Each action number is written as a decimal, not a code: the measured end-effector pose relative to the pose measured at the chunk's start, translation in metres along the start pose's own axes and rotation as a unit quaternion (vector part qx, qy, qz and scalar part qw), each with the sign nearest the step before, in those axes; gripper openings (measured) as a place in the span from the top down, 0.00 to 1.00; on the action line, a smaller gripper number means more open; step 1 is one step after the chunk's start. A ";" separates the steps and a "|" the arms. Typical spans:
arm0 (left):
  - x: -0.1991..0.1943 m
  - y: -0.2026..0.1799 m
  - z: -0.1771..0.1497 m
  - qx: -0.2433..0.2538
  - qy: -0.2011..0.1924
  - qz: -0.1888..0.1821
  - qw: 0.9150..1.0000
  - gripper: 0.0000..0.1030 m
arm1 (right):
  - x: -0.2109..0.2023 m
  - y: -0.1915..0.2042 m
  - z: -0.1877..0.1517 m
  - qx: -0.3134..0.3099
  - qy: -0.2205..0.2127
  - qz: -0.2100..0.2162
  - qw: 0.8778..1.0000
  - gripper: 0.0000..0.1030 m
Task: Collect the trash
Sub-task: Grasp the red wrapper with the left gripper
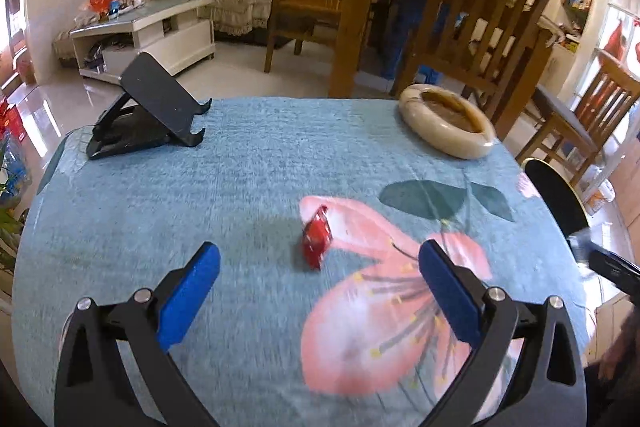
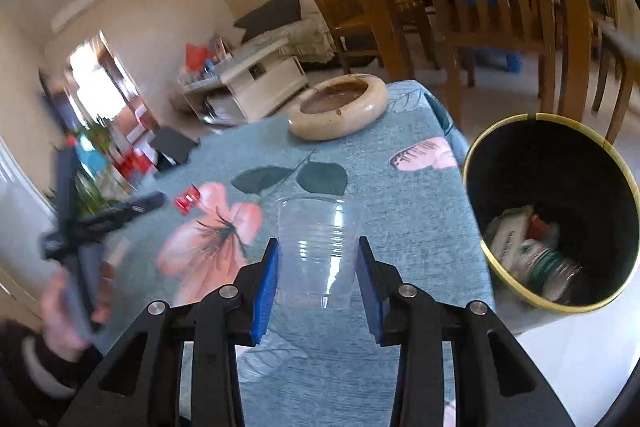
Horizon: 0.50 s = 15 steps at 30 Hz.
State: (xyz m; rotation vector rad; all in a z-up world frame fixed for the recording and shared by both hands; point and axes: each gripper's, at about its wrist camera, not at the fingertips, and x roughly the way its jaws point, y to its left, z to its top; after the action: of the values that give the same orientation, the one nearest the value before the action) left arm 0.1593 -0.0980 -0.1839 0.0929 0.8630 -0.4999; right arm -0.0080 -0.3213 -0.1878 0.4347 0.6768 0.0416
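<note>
Lying ahead between the left gripper point(image 1: 318, 269) pads: red wrapper point(image 1: 317, 241).

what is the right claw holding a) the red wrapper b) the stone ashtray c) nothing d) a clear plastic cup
d: in the right wrist view the right claw has its blue pads pressed on either side of the clear plastic cup, while the red wrapper lies loose on the tablecloth.
</note>
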 end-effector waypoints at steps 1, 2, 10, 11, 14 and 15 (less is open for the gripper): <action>0.005 0.001 0.002 -0.003 0.004 0.004 1.000 0.03 | -0.003 0.007 0.003 -0.021 -0.007 -0.006 1.000 0.62; 0.011 0.001 0.004 -0.007 0.009 0.007 1.000 0.03 | -0.002 0.012 0.003 -0.030 -0.009 -0.007 0.999 0.62; 0.037 -0.016 0.004 0.018 0.028 0.024 0.999 0.16 | -0.005 0.024 0.004 -0.044 -0.011 0.038 0.998 0.61; 0.040 -0.021 0.004 0.035 0.030 0.037 0.998 0.24 | -0.007 0.025 0.003 -0.043 -0.012 0.041 0.998 0.61; 0.046 -0.024 0.000 0.051 0.033 0.077 0.995 0.80 | -0.013 0.024 0.002 -0.037 -0.017 0.047 0.998 0.59; 0.045 -0.023 0.000 0.050 0.033 0.076 0.995 0.83 | -0.014 0.021 0.003 -0.030 -0.018 0.049 0.998 0.59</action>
State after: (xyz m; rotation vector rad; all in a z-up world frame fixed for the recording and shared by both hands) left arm 0.1733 -0.1356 -0.2148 0.2652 0.8886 -0.3989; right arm -0.0154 -0.3056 -0.1688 0.4105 0.6161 0.1465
